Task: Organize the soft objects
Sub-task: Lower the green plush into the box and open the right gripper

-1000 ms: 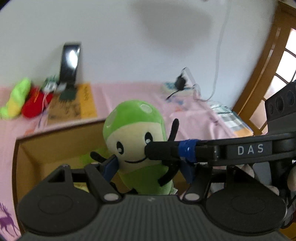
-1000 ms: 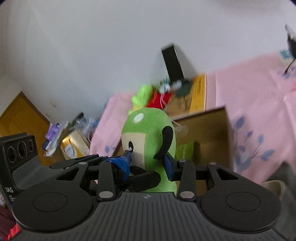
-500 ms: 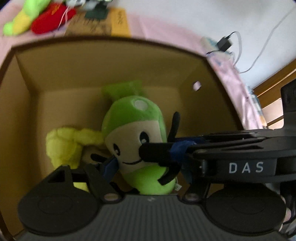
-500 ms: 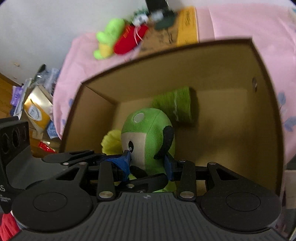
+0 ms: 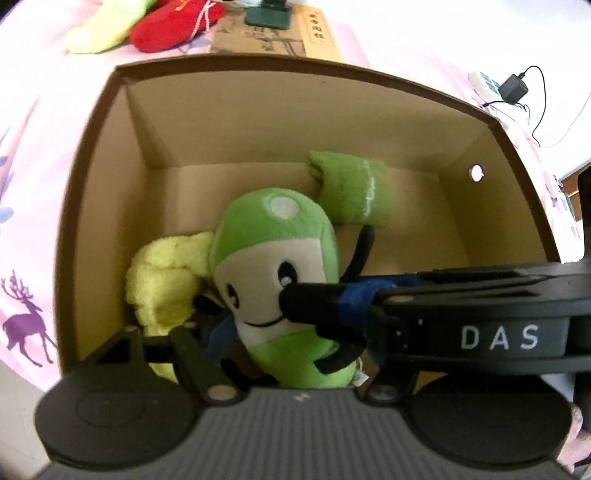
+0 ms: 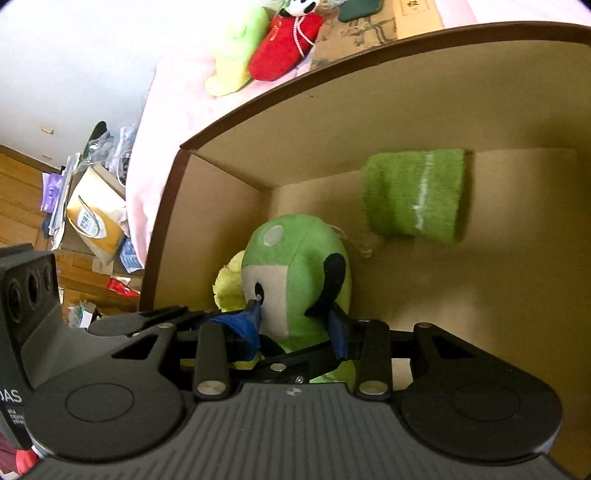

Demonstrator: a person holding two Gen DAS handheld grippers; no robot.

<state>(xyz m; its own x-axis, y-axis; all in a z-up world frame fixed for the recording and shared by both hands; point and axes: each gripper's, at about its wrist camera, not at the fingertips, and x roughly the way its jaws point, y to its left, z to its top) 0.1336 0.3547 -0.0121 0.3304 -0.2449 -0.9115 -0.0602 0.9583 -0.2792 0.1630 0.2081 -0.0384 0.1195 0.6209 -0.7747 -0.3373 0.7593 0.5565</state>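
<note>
A green plush toy (image 5: 280, 258) with a cream face and black arms hangs inside an open cardboard box (image 5: 258, 122). Both grippers hold it. My left gripper (image 5: 291, 328) is shut on its lower body. My right gripper (image 6: 295, 317) is shut on its sides, and its finger crosses the toy's face in the left wrist view. The toy also shows in the right wrist view (image 6: 299, 266). A rolled green towel (image 5: 351, 192) lies at the box's back, and a yellow fluffy cloth (image 5: 166, 280) lies left of the toy.
The box stands on a pink bedsheet (image 5: 26, 155). Behind it lie a yellow-green plush (image 5: 103, 26), a red plush (image 5: 173, 22) and a flat brown board (image 5: 280, 37). A charger and cable (image 5: 517, 88) sit far right. Clutter and bags (image 6: 92, 218) lie on the floor left.
Both grippers have carried the green plush down from above the box rim into the box. The view has tilted downward, so the box floor and the towels inside now show.
</note>
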